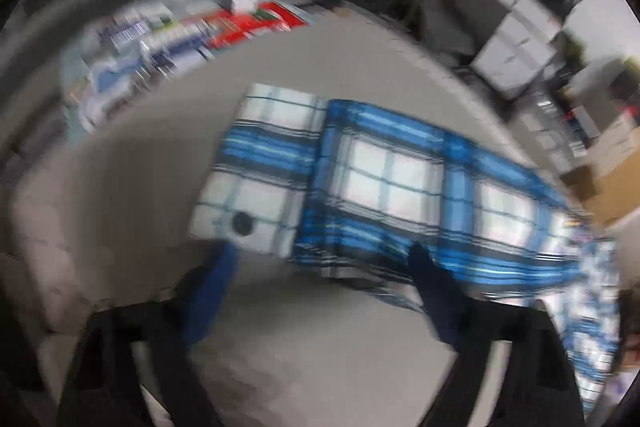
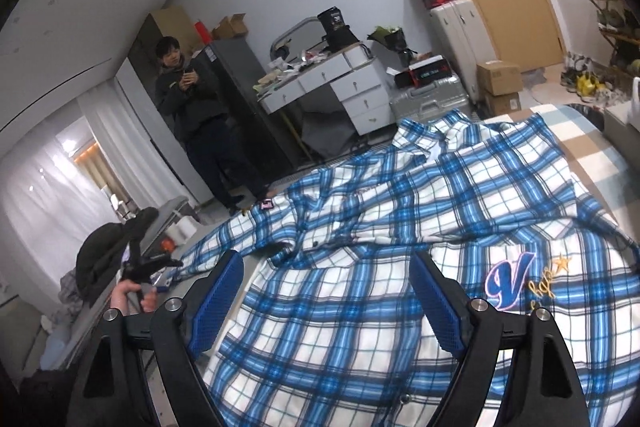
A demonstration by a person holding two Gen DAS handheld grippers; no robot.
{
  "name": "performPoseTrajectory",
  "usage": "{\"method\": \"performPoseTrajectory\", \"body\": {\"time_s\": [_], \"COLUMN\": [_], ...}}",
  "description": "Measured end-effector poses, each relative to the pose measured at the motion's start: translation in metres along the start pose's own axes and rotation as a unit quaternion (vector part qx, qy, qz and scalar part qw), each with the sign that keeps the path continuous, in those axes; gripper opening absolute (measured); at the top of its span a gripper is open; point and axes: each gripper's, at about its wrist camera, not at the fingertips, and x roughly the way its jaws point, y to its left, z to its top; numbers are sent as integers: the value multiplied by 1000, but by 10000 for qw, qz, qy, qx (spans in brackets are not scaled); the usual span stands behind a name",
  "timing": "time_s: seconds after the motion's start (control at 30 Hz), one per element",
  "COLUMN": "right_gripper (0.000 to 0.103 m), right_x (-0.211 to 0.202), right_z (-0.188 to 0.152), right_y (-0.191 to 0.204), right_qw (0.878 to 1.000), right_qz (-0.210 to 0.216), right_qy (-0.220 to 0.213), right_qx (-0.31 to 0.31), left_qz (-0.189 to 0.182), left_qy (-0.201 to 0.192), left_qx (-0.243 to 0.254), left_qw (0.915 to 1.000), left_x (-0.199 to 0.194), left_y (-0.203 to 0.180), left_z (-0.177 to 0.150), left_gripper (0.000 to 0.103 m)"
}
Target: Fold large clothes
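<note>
A: Though my left view is smeared with blur, the sleeve [image 1: 360, 183] of the plaid shirt reads clearly: a long blue-and-white strip on the grey bed [image 1: 120, 195], just ahead of my left gripper [image 1: 324, 263]. Its cuff end, with a dark button [image 1: 242, 223], sits up and left; the length runs down to the right.

B: Jaws there?

A: Parted, about halfway, nothing between them. The right fingertip [image 1: 420, 259] overlaps the sleeve's near edge; whether it touches I cannot tell.

B: And the right view?

A: Shirt body [image 2: 360, 327] spreads straight under my right gripper [image 2: 324, 267], collar far, embroidered V badge [image 2: 508, 279] to the right. Jaws wide apart, holding nothing, cloth below them. The sleeve trails off left toward my other hand [image 2: 132, 297].

B: So which hand goes?

A: Left is nearer the sleeve, I judge. Clutter beyond: a white desk [image 2: 320, 79], suitcases [image 2: 436, 99], a person standing [image 2: 192, 115]. None blocks the fold.
</note>
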Motion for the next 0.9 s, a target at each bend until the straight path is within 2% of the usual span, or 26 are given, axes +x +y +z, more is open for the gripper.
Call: {"method": "performPoseTrajectory", "body": {"time_s": [0.03, 0.07, 0.1, 0.13, 0.2, 0.27, 0.37, 0.47, 0.5, 0.57, 0.63, 0.67, 0.77, 0.83, 0.9], "right_gripper": [86, 86, 86, 86, 86, 86, 86, 86, 86, 86, 86, 86, 86, 86, 86], "right_x": [0, -1, -3, -3, -5, -5, -4, -4, -3, -2, 1, 2, 6, 8, 9], "right_z": [0, -1, -3, -4, -5, -8, -10, -11, -11, -11, -11, -12, -15, -17, -18], "right_y": [0, -1, -3, -4, -6, -10, -16, -21, -23, -26, -28, -29, -31, -32, -33], "right_qw": [10000, 10000, 10000, 10000, 10000, 9999, 9998, 9996, 9995, 9993, 9992, 9991, 9988, 9987, 9986], "right_qz": [-4, -1, -6, -47, -60, -81, -71, -71, -54, -36, -9, -6, 34, 48, 40], "right_qy": [-4, -15, -31, -31, -26, 30, 76, 76, 73, 74, 86, 92, 130, 171, 188], "right_qx": [22, 39, 45, 44, 62, 110, 194, 259, 292, 354, 396, 417, 473, 480, 487], "left_qz": [159, 271, 445, 495, 367, 192, -126, -642, -857, -1302, -1640, -1680, -1700, -1760, -1826], "left_qy": [-73, -140, -218, -296, -290, -226, -310, -741, -871, -1364, -1667, -1750, -1546, -1124, -831], "left_qx": [102, 174, 233, 225, 171, 121, -49, -33, 5, 242, 444, 511, 512, 273, 5], "left_qw": [9998, 9994, 9985, 9981, 9988, 9995, 9994, 9952, 9925, 9818, 9713, 9688, 9719, 9776, 9797], "left_x": [3, 7, 8, 9, 10, 9, -3, -36, -43, -75, -93, -96, -79, -51, -35], "left_y": [-3, -1, -2, 1, 8, 12, 15, 13, 11, 5, 2, 0, 3, 11, 16], "left_z": [1, 3, 3, 5, 7, 7, 19, 26, 29, 24, 16, 11, 8, 10, 11], "left_gripper": [59, 50, 35, 28, 13, 6, 5, 5, 5, 5, 5, 5, 5, 5, 5]}}
